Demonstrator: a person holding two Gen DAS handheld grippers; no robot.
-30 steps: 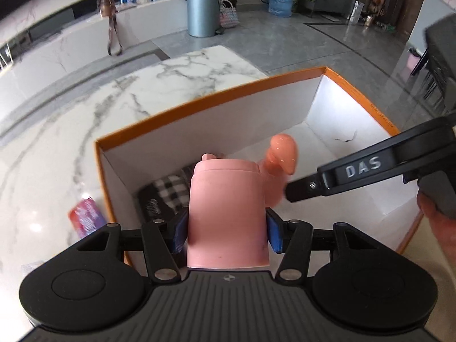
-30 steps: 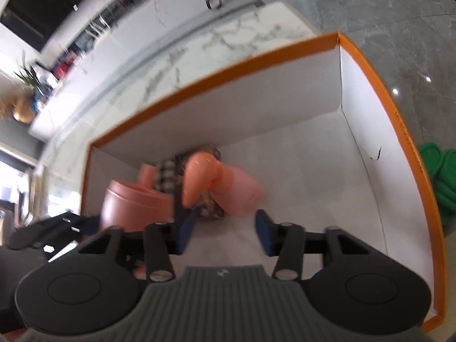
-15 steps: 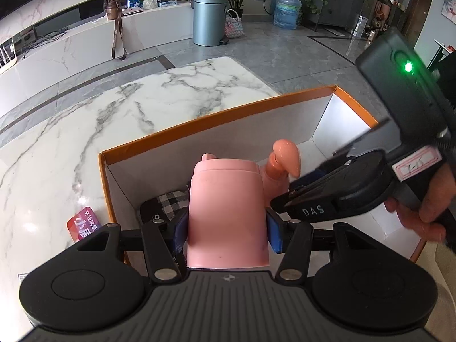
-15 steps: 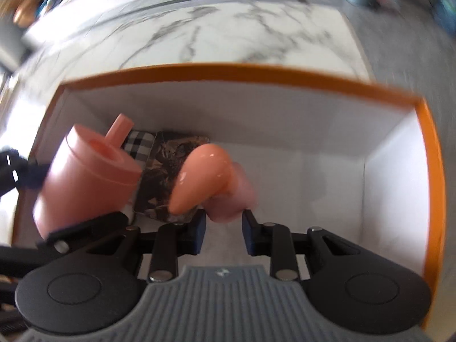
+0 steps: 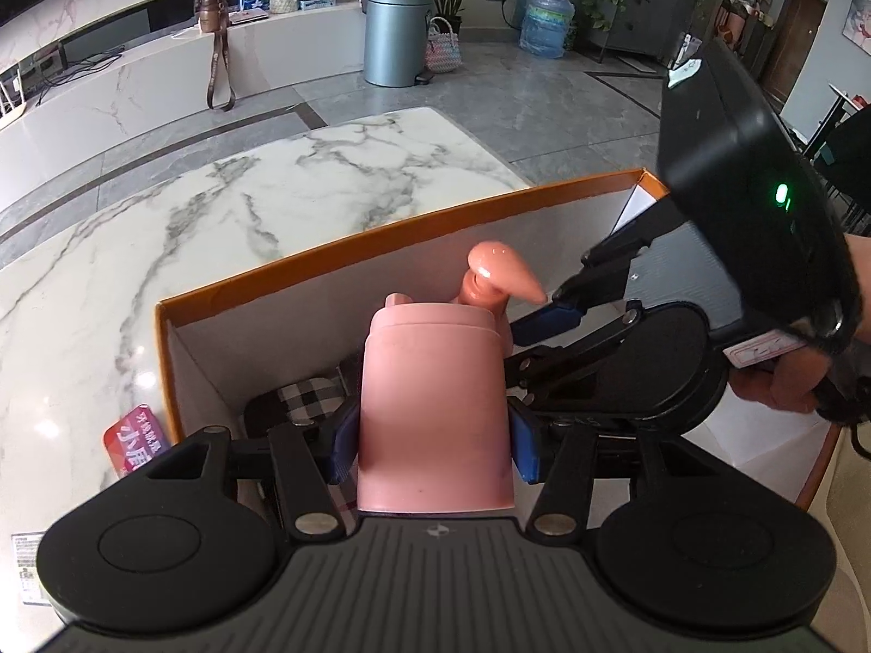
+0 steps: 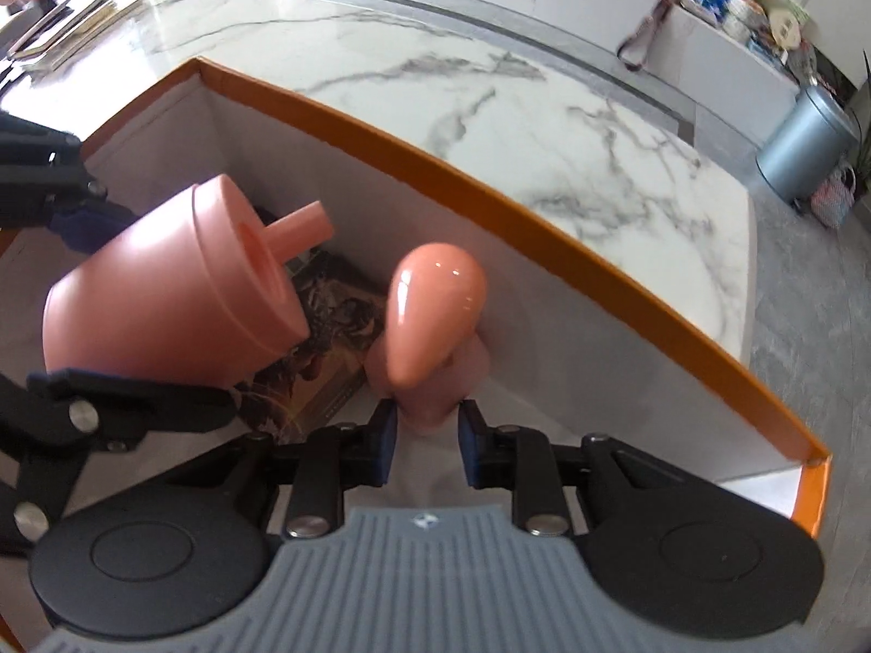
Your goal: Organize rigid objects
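A pink bottle body with a short side spout is clamped between the blue pads of my left gripper, tilted over the near left corner of an orange-rimmed white box. The right wrist view shows the same bottle with its top hole facing the camera. Beside it, a glossy peach pump head sits on a pink neck. My right gripper is closing on that neck, and its pads touch both sides. From the left wrist view the pump head pokes up behind the bottle, with the right gripper reaching in from the right.
A checked pouch and a dark patterned packet lie on the box floor at its left end. A red card rests on the marble table outside the box. A hand holds the right gripper's handle.
The right gripper has rolled and shifted, carrying the pump head, and its jaws have narrowed onto the neck. The left gripper and the bottle have stayed put.
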